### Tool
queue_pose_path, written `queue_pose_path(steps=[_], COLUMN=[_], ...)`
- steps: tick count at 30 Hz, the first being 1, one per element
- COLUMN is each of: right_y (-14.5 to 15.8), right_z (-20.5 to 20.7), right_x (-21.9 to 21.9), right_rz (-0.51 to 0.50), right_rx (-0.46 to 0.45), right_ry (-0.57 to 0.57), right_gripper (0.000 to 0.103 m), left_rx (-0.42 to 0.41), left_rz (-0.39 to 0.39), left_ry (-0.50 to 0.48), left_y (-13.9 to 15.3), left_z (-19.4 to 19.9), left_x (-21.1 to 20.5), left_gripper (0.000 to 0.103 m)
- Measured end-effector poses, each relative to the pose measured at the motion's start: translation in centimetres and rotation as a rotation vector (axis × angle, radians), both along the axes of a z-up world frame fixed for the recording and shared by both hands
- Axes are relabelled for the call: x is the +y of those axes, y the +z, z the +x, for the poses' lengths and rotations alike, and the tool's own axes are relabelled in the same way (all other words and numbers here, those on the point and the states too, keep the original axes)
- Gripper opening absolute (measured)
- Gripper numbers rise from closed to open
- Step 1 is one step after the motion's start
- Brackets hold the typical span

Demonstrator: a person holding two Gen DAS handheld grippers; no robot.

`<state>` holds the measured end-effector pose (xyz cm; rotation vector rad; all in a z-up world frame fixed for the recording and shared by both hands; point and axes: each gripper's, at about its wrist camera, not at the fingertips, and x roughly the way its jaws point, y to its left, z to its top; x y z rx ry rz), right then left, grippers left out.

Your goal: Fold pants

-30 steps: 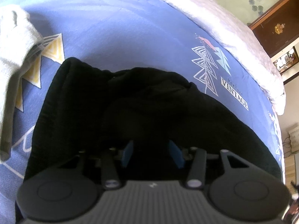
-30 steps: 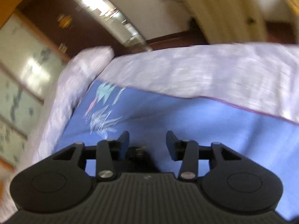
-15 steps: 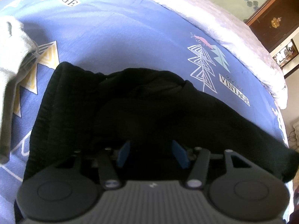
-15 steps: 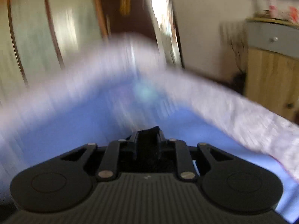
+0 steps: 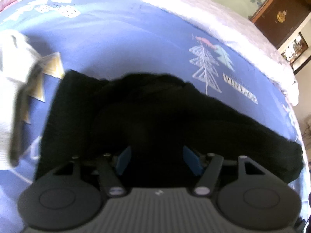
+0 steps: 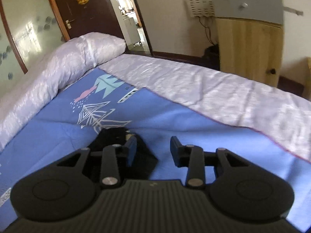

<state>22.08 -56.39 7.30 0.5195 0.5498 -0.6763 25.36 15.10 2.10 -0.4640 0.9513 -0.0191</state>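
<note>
Black pants [image 5: 147, 112] lie bunched on the blue printed bedspread [image 5: 120, 35], one leg stretched out to the right. My left gripper [image 5: 155, 159] is open just above the dark fabric, blue pads apart, holding nothing. In the right wrist view an end of the black pants [image 6: 116, 137] lies on the bedspread [image 6: 58, 132] by the left finger. My right gripper [image 6: 153, 151] is open and empty; the cloth sits beside and under the left finger, not between the pads.
A beige garment [image 5: 13, 89] lies at the left of the bedspread. A white quilt [image 6: 223, 93] edges the bed's far and right sides, with a pillow [image 6: 64, 66] at the back left. A wooden cabinet [image 6: 250, 44] and dark door [image 6: 87, 9] stand beyond.
My right gripper was shut on the pants' end half a second ago and has now opened, leaving the cloth on the bed. The pant leg now lies stretched to the right. My left gripper stays open.
</note>
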Motion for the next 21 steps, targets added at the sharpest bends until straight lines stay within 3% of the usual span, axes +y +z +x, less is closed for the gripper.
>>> queue_pose_path(steps=[3, 5, 10, 14, 21], right_y=[1.7, 2.2, 3.0, 2.8, 1.7], right_z=[-2.7, -4.5, -11.9, -21.6, -35.7], right_x=[1.3, 3.3, 6.8, 6.6, 5.9], right_rz=[0.057, 0.067, 0.047, 0.112, 0.292], right_rx=[-0.039, -0.048, -0.018, -0.032, -0.133], right_ry=[0.041, 0.098, 0.174, 0.136, 0.023], right_gripper=[0.041, 0.042, 0.043, 0.044, 0.045], left_rx=[-0.047, -0.047, -0.042, -0.049, -0.008], left_rz=[0.038, 0.022, 0.039, 0.032, -0.077], left_ry=[0.053, 0.099, 0.097, 0.112, 0.147], left_y=[2.0, 3.0, 5.0, 6.7, 6.7], left_z=[-1.5, -2.5, -6.7, -12.8, -22.8], left_x=[1.9, 3.7, 5.9, 7.9, 10.3], left_gripper=[0.061, 0.061, 0.061, 0.061, 0.063])
